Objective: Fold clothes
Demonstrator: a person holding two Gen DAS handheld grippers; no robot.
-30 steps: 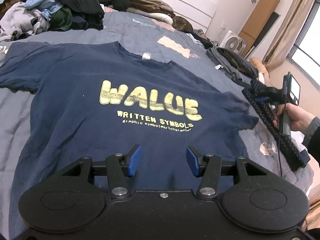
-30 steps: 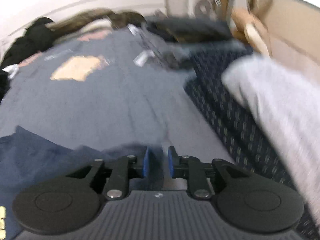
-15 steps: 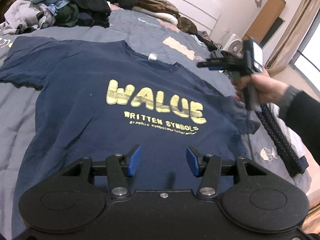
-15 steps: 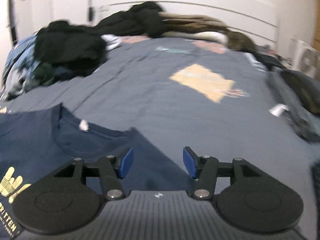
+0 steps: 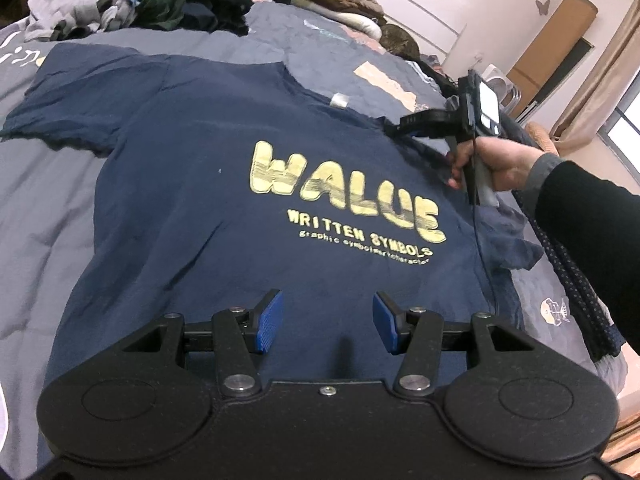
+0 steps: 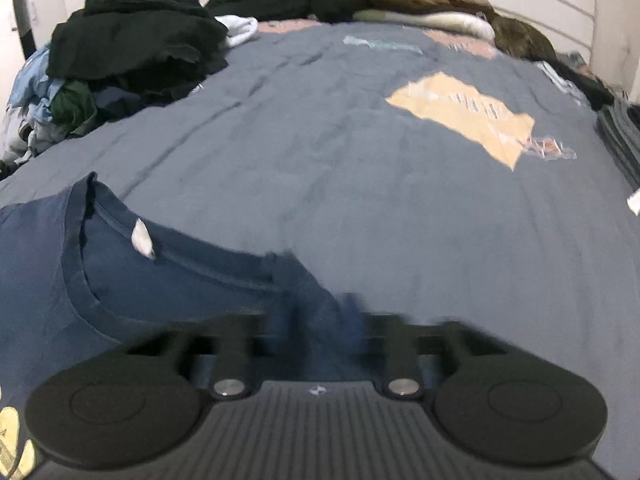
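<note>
One navy cotton T-shirt with yellow lettering lies flat. Our left gripper gapes wide above its hem. Right gripper at its shoulder, blurred; we cannot tell its state.

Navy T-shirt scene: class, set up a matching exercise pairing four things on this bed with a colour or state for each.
Column A:
1. T-shirt
2. left tool
3. clothes pile
4. neck label

Column B:
a. heaped, unfolded
b. white
c. spread flat, print up
d. open, holding nothing

Pairs: 1-c, 2-d, 3-a, 4-b
</note>
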